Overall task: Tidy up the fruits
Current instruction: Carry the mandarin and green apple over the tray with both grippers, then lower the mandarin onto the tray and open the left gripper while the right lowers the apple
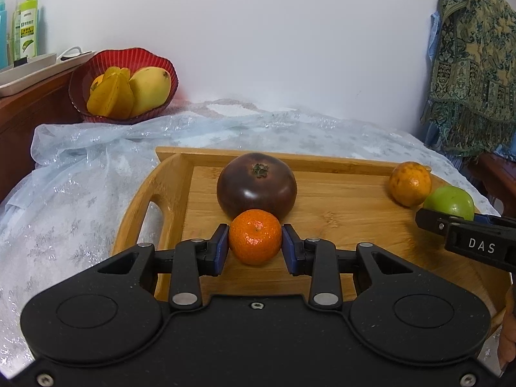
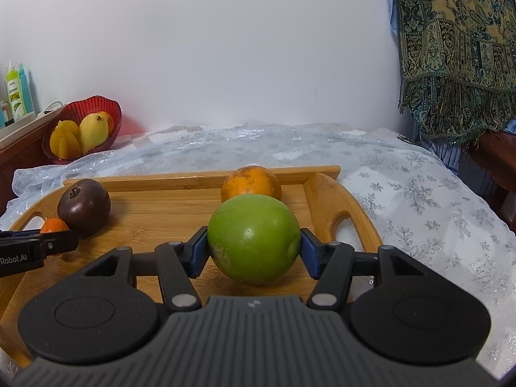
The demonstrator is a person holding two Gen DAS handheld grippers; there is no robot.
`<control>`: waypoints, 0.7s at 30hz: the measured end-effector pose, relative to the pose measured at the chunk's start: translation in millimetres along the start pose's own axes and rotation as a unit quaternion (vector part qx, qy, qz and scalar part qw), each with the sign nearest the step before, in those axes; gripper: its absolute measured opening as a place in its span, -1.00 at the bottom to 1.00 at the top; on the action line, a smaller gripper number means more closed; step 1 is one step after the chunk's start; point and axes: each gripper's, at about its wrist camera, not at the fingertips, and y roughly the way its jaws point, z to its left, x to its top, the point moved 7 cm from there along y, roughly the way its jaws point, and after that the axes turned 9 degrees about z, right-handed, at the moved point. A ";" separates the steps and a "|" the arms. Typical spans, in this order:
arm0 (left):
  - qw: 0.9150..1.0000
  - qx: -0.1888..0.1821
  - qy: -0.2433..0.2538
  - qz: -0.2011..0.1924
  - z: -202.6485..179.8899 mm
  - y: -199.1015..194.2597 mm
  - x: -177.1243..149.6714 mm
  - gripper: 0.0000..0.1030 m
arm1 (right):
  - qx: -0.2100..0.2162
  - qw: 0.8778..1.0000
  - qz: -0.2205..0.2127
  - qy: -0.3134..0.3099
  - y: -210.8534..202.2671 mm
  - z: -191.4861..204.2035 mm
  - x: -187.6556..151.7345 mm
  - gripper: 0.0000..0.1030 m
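Gripping two fruits at once over a wooden tray [image 1: 167, 174] on a cloth-covered bed [image 1: 80, 193].

Left hand-held gripper [image 1: 255, 247], lower centre of the left wrist view: blue pads [image 1: 222, 245] clamped on the sides of a small tangerine [image 1: 255, 237]. Touching or just in front of a dark purple fruit [image 1: 256, 185] behind it; whether resting on the tray or just lifted, cannot tell.

Right hand-held gripper [image 2: 254, 251], lower centre of the right wrist view: pads [image 2: 197, 251] closed on a green apple [image 2: 254, 238] across its widest part, close in front of a blotchy orange [image 2: 251, 182] by the far rim.

Handling, judged:
- Tangerine: light, soft, loose-skinned; dents under pressure. Gentle squeeze across the middle, as now.
- Green apple: firm, heavier, smooth and glossy; likely to slip or roll if held off-centre. Widest girth best.
- Dark purple fruit: large, shiny, probably soft when ripe; wide opening needed, taken at the sides, clear of the stem cap.
- Blotchy orange: firm, matt rind; easy hold at the middle.

Likely destination: red bowl [image 1: 124, 61], upper left of both views, already holding a mango [image 1: 150, 88] and a starfruit [image 1: 111, 96]; little room left beside them.

Bottles [image 1: 27, 22] on a sideboard, far left. Patterned shawl [image 1: 477, 64] hanging, upper right.
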 end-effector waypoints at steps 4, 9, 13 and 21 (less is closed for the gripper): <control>1.000 -0.001 -0.004 0.005 1.3 3.6 -1.5 -0.36 | 0.000 1.000 0.004 0.001 2.1 0.3 -1.0 0.19; 1.000 0.000 0.001 0.006 0.8 5.7 -1.6 -0.36 | -0.001 1.000 0.005 0.004 2.9 -0.9 -0.5 0.19; 1.000 0.001 0.003 0.005 -0.1 5.8 -2.3 -0.36 | -0.002 1.000 0.005 0.007 3.3 -1.9 -0.9 0.20; 1.000 -0.001 0.001 0.004 -0.6 4.8 -2.6 -0.36 | -0.003 1.000 0.004 0.010 3.1 -2.1 -1.4 0.20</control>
